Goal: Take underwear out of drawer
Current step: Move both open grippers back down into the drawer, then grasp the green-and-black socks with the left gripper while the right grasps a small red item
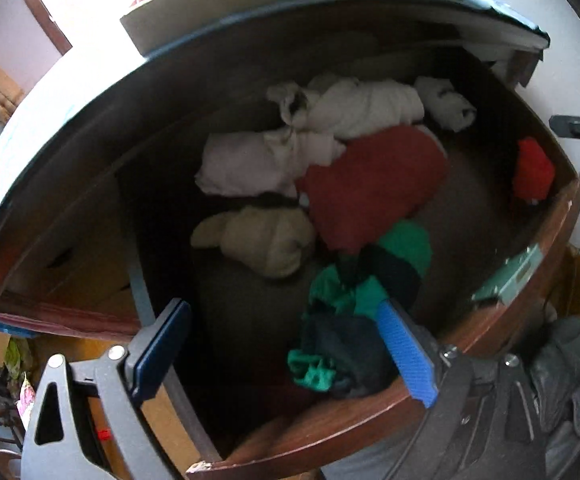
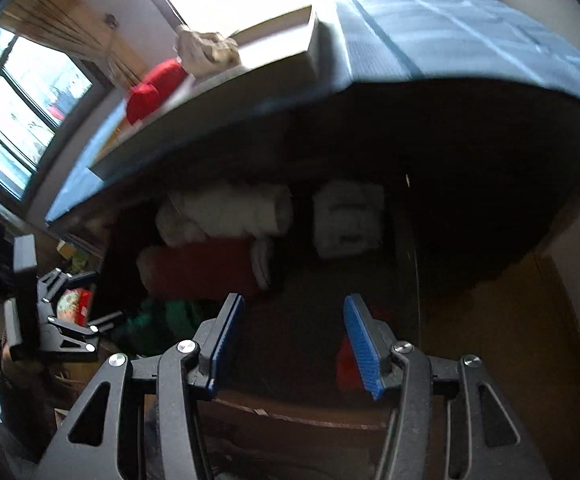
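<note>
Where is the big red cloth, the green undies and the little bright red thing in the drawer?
big red cloth (image 1: 373,184), left wrist view, middle of its flat top.
green undies (image 1: 403,242), left wrist view, on the bright green upper part.
little bright red thing (image 1: 533,172), left wrist view, its middle, by the drawer's right wall.

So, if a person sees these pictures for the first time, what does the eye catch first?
Most likely the open drawer full of bundled clothes: a dark red cloth in the middle, white rolls behind it, a green and black garment at the front edge. Next, the blue pads of the left gripper, open above that green garment, and the right gripper, also open and empty.
</note>
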Demonstrator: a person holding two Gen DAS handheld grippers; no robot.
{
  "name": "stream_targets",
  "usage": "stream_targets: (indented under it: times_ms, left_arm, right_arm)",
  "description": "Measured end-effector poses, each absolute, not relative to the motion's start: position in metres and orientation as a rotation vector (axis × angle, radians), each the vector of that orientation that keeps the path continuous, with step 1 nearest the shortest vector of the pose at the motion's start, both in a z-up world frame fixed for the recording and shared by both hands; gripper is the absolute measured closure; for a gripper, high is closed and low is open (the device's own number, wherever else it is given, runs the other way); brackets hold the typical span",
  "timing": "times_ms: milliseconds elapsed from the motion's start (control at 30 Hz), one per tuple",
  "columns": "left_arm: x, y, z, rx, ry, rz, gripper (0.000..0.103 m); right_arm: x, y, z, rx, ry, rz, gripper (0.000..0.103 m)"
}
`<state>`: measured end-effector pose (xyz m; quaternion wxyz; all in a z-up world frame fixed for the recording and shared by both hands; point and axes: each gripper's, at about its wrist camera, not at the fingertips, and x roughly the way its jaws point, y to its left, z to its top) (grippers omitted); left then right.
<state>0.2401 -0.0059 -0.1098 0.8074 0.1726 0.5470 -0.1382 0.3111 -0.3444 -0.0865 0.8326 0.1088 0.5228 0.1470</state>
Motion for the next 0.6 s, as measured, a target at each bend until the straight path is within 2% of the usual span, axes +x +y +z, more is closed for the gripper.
stream_targets:
  times_ms: [400,600]
  left_arm:
    - [0.247,-0.001,-0.127,0.367,1.331,-0.375,0.007]
    - [0.257,0.000,-0.137,0.297,1.429,-0.419,0.004]
  right_arm:
    - [0.309,-0.326,-0.130,0.068,1.265,0.174,0.048]
    - [0.313,-0.319,-0.138,0.034,1.320,0.135,0.048]
